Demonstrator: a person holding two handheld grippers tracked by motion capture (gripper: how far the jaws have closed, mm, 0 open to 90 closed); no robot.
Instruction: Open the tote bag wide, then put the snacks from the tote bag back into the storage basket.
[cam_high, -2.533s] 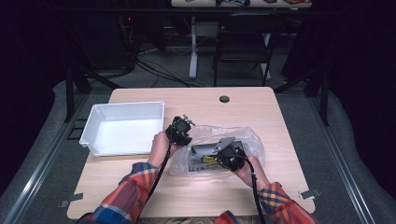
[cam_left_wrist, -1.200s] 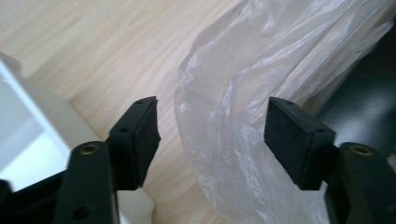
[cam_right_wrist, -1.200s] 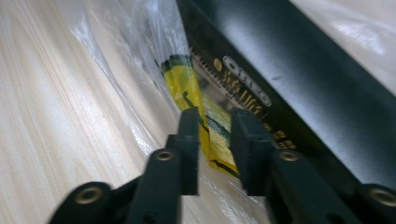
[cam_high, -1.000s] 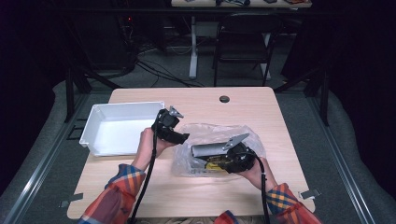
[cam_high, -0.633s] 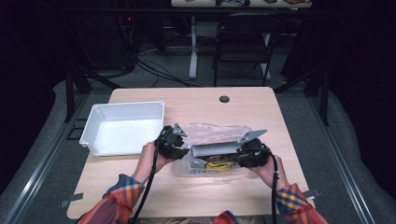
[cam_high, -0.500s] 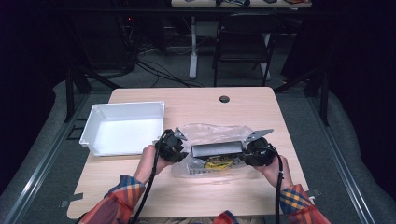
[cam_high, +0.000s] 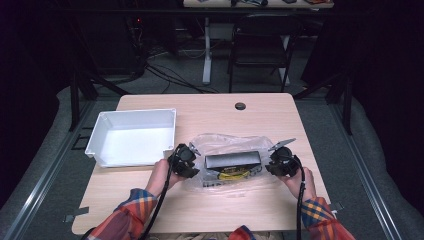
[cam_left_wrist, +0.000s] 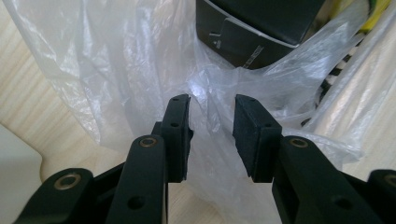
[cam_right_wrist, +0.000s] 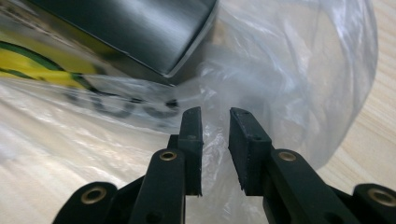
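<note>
A clear plastic bag (cam_high: 227, 145) lies on the wooden table (cam_high: 210, 210). Inside it are a black box (cam_high: 233, 160) and a coiled yellow cable (cam_high: 234, 173). My left gripper (cam_high: 192, 159) is low at the bag's left end. Its jaws have just been closing, and loose bag film (cam_left_wrist: 210, 116) stands in the gap between the pads without being pinched. The black box (cam_left_wrist: 252, 32) lies just beyond. My right gripper (cam_high: 272, 162) is at the bag's right end. Its jaws have just been closing too, with a fold of film (cam_right_wrist: 215, 140) in their narrow gap, below the box corner (cam_right_wrist: 126, 28).
A white empty bin (cam_high: 131, 136) stands on the table's left part, just behind my left hand. A small black round cap (cam_high: 240, 106) sits near the far edge. Bare wood lies in front of the bag and to its right.
My left gripper came down from beside the bin to the bag's left end. My right gripper slid right, off the box to the bag's right end. Both pairs of jaws look narrower.
</note>
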